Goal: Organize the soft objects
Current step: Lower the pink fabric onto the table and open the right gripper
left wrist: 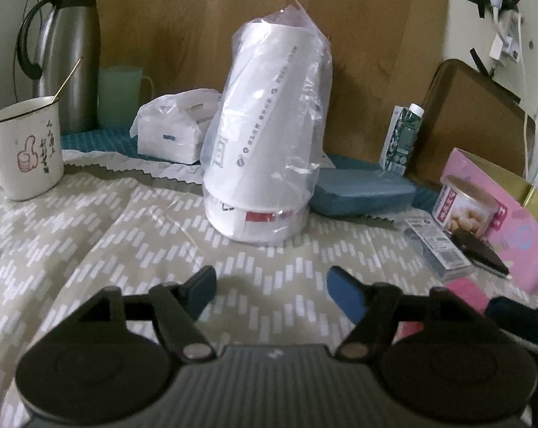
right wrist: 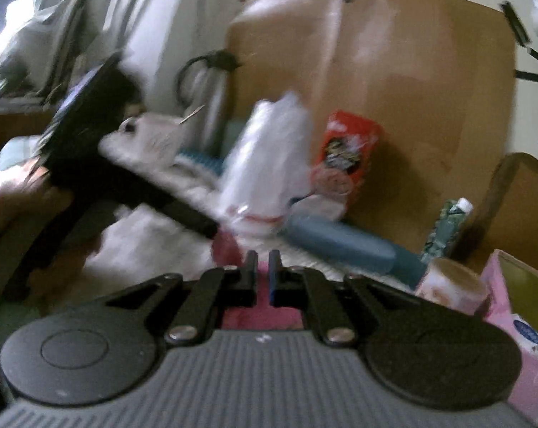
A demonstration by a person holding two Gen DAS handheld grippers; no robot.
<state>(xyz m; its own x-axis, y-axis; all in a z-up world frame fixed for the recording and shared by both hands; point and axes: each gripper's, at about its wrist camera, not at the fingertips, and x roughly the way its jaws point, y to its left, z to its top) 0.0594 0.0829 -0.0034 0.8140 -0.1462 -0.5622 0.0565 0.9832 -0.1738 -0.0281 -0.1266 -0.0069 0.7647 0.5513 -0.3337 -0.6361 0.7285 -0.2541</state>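
Left wrist view shows the left gripper [left wrist: 270,294] held open over the patterned cloth [left wrist: 90,235] on the table, with nothing between its blue pads; the bagged white roll [left wrist: 265,149] stands upright a little beyond the fingertips, apart from them. A wrapped tissue pack [left wrist: 172,126] lies behind the roll, and a blue pouch [left wrist: 361,192] is seen just beside the roll's base. At the right edge of this view a pink soft thing [left wrist: 465,294] is partly shown beside a dark shape, probably the right gripper. In the right wrist view the right gripper [right wrist: 263,262] is nearly closed, and pink material is seen under and behind its fingers; whether the pads actually pinch it cannot be told. The task is judged to be at an early or middle stage: the roll, pack and pouch sit loosely among a mug [left wrist: 26,149], a flask [left wrist: 67,60] and a tin [left wrist: 465,208], and no gathered pile or container of soft things is evident. Much of the right wrist view is smeared by motion, so the red pack [right wrist: 347,153] and the dark object at left cannot be identified.
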